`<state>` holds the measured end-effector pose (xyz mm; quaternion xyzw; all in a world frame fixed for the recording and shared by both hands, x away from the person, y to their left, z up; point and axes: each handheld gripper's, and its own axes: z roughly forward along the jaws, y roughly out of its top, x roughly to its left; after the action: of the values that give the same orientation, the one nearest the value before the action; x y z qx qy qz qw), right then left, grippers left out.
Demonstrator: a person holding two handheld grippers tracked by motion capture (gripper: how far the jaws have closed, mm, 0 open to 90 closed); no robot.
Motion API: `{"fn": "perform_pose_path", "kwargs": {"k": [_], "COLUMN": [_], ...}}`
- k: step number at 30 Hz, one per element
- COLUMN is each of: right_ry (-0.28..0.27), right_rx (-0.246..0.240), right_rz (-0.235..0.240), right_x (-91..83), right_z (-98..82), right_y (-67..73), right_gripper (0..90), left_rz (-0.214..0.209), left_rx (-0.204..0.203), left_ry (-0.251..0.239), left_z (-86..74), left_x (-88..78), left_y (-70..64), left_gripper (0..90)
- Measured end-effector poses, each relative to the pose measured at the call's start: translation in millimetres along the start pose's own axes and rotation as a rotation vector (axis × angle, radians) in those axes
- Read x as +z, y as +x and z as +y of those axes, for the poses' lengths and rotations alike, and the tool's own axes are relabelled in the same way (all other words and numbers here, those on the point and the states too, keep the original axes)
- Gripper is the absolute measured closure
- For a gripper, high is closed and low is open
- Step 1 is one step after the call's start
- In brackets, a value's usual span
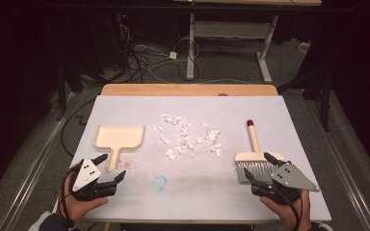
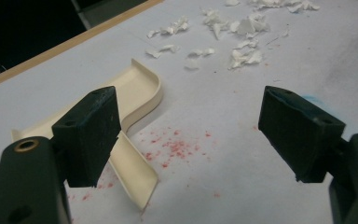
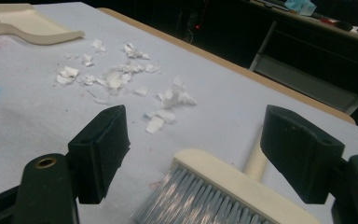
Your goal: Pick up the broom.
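A cream dustpan lies flat on the white table at the left, its handle toward me. My left gripper is open just right of the handle's end, with nothing between its jaws. Several white paper scraps are scattered mid-table; the same scraps lie beyond the left jaws. A hand brush with grey bristles and a red-tipped handle lies at the right. My right gripper stands open around the brush head, not touching it.
Red crumbs speckle the table near the dustpan handle, and a faint blue smudge marks the front middle. The wooden table edge runs along the back. Beyond it are cables and a desk frame on the floor.
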<state>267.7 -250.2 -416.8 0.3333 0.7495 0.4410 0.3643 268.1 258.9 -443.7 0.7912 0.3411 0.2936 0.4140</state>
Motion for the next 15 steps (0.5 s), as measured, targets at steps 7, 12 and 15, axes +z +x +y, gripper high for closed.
{"fn": "perform_pose_path", "kwargs": {"k": [7,12,15], "right_ry": [0.006,0.007,0.016], "right_rx": [0.004,-0.018,-0.022], "right_rz": [-0.024,-0.03,-0.027], "right_x": [1.3,3.1,3.7], "right_z": [-1.5,0.6,0.3], "right_y": [-3.0,-0.7,0.3], "right_gripper": [24.3,24.4,24.4], "left_rz": [0.004,-0.001,0.001], "left_rx": [0.002,0.012,0.01], "left_ry": [0.002,0.014,0.016], "left_z": [0.7,-1.8,-2.3], "left_x": [-2.1,-0.7,-0.1], "left_y": [-2.2,-4.0,-4.5], "left_gripper": [20.0,19.3,19.3]}}
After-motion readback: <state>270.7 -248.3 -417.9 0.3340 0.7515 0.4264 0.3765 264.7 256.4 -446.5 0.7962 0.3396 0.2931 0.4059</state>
